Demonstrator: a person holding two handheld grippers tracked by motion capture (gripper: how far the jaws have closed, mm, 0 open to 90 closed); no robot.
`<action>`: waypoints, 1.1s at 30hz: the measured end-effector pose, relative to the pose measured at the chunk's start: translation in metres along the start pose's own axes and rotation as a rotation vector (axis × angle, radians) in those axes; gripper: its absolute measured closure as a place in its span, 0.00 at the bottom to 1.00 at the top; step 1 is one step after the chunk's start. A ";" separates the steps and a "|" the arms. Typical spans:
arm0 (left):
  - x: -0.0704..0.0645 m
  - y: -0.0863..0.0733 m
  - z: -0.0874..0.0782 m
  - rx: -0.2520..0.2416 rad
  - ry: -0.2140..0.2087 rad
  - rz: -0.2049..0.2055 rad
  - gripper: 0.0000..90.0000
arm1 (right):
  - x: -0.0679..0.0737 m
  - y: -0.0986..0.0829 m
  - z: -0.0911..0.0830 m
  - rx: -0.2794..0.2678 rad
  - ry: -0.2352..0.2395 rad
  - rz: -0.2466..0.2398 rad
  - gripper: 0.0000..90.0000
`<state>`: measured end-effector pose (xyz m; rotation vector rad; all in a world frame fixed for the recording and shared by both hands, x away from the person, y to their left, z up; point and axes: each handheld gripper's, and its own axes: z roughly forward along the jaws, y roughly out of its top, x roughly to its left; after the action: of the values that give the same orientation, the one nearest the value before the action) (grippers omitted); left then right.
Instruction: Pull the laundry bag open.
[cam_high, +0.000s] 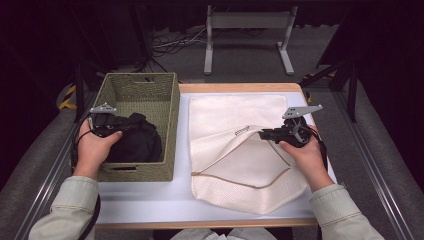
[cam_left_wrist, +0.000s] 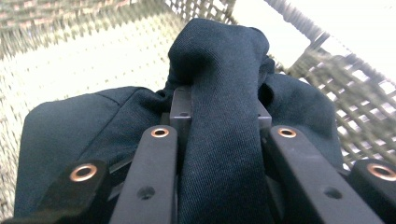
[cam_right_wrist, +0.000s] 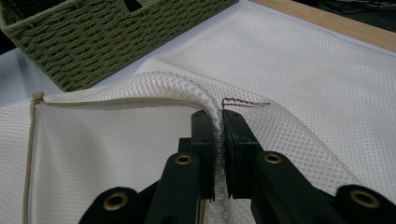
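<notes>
A black garment lies bunched inside the woven green basket at the table's left. My left gripper is down in the basket, shut on a thick fold of the black garment. A cream mesh laundry bag lies flat on the white table top, its zipped mouth pulled open. My right gripper is shut on the upper lip of that mouth and holds it raised. In the right gripper view the mesh bag's edge runs between the jaws of the gripper.
The woven basket stands just left of the bag, its near wall close to the bag's mouth. The table's wooden edge runs along the far side. A metal stand is on the floor beyond.
</notes>
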<state>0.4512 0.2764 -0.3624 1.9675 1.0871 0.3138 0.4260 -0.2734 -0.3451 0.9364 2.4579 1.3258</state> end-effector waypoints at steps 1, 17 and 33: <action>-0.001 0.002 -0.002 -0.009 0.002 0.009 0.82 | 0.000 0.000 0.000 0.000 0.000 0.000 0.93; -0.024 0.041 -0.043 -0.149 -0.019 0.051 0.82 | -0.002 0.000 0.000 -0.009 0.001 0.000 0.93; -0.045 0.057 -0.075 -0.202 -0.051 0.097 0.82 | -0.001 0.001 0.001 -0.008 0.001 -0.001 0.93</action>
<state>0.4155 0.2676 -0.2650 1.8400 0.8929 0.4070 0.4271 -0.2731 -0.3449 0.9326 2.4516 1.3357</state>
